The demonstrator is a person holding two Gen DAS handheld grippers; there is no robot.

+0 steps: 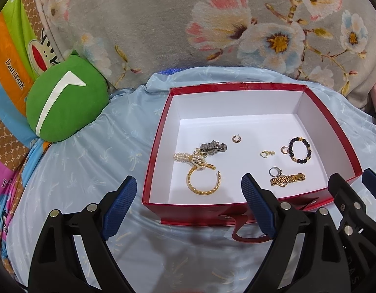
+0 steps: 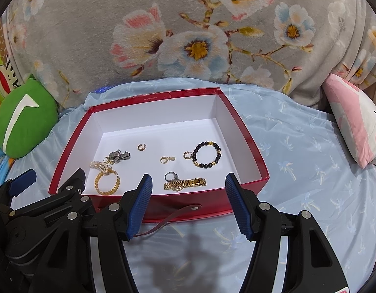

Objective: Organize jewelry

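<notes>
Left gripper and right gripper: fingers spread, nothing held, both just short of the red box front wall. All jewelry is inside: gold watch at 12 o'clock, gold bangle, beaded bracelet, three small hoops. Only left view reads "Daul frank" on sheet; only right view shows pink pillow.

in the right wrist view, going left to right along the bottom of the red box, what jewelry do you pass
gold bangle → gold watch → black bead bracelet
</notes>
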